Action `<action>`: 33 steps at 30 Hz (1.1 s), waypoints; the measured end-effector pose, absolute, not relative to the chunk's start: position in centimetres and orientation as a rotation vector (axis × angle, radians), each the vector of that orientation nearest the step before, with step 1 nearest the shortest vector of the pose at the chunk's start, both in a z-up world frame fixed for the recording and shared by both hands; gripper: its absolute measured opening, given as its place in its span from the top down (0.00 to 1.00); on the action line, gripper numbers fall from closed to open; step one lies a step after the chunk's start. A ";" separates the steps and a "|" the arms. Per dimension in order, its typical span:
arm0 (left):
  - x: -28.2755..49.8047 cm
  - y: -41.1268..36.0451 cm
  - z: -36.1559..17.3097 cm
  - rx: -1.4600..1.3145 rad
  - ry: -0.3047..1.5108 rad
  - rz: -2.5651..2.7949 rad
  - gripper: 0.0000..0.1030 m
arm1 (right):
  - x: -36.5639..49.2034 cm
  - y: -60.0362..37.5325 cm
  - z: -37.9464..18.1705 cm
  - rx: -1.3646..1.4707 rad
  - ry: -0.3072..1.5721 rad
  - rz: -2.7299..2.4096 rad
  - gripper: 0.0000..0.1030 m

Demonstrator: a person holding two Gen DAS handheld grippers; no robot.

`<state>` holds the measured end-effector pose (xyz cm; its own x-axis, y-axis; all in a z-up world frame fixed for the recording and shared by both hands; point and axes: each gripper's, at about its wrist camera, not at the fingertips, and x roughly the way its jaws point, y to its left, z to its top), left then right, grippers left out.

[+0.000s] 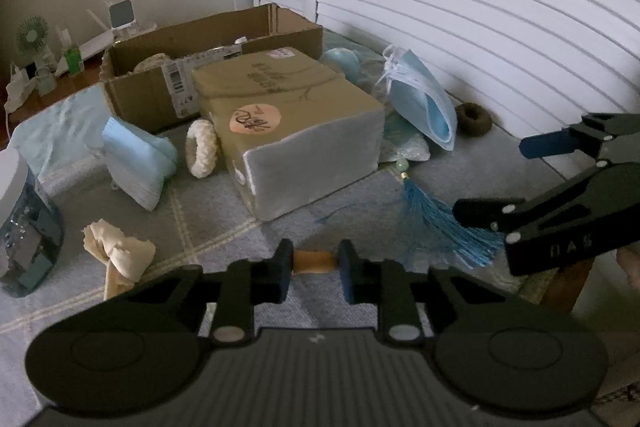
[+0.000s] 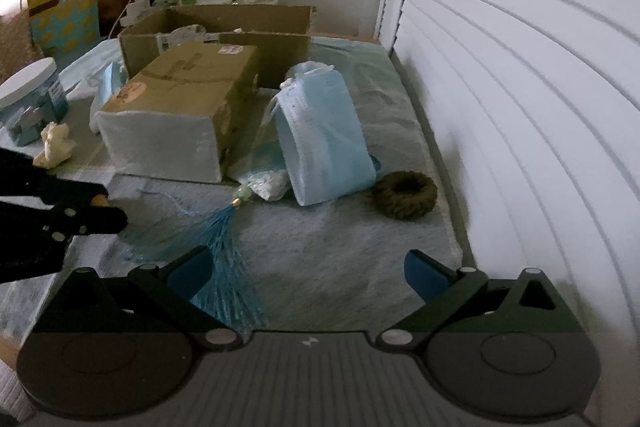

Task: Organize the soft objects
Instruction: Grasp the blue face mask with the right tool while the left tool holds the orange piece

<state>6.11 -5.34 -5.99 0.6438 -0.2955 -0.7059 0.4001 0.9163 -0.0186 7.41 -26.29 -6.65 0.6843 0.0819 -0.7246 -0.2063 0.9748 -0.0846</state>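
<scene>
a small tan object [image 1: 314, 262] is clamped between the two blue pads of the left gripper [image 1: 314, 269], low over the grey checked cloth [image 1: 224, 223]; what the object is cannot be told. the right gripper [image 2: 308, 277] is held wide open, nothing between its fingers, with the blue tassel [image 2: 224, 247] fanned out on the cloth just beside its left finger. in the left wrist view the same gripper is seen coming in from the right edge, its lower finger [image 1: 486, 213] over the tassel's fringe.

behind the tassel a paper-wrapped tissue pack [image 1: 288, 123] is seen lying on the cloth, an open cardboard box [image 1: 160, 79] right behind it. a white braided ring [image 1: 202, 153] is propped against the pack's left side, and a stack of blue face masks [image 1: 136, 163] sits just beyond that. a crumpled cream cloth [image 1: 118, 255] lies near the left gripper, well apart from the pack. on the other side, a second bundle of blue masks [image 2: 324, 139] is leaned up beside the pack, with a dark brown ring [image 2: 404, 195] just beside it, near the white slatted door [image 2: 520, 87]. a lidded jar [image 2: 30, 99] is noted at the far left edge.
</scene>
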 end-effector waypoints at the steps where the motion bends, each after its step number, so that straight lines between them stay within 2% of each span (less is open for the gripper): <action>1: 6.2 -5.2 -6.0 0.141 0.777 -0.394 0.78 | 7.5 -26.4 -6.7 -0.160 0.800 0.159 0.00; 9: 6.5 -4.7 -6.1 0.124 0.783 -0.381 0.78 | 8.8 -26.7 -6.1 -0.135 0.751 0.123 0.01; 15: 6.5 -4.6 -6.1 0.120 0.782 -0.380 0.78 | 11.3 -26.0 -5.4 -0.162 0.686 0.128 0.06; 22: 6.4 -4.8 -6.1 0.115 0.781 -0.373 0.77 | 13.9 -25.2 -6.2 -0.194 0.695 0.164 0.19; 28: 6.2 -5.0 -6.0 0.120 0.777 -0.376 0.78 | 14.2 -25.1 -6.4 -0.191 0.714 0.174 0.42; 33: 6.3 -4.8 -5.6 0.114 0.782 -0.397 0.78 | 13.9 -25.2 -5.9 -0.182 0.713 0.165 0.47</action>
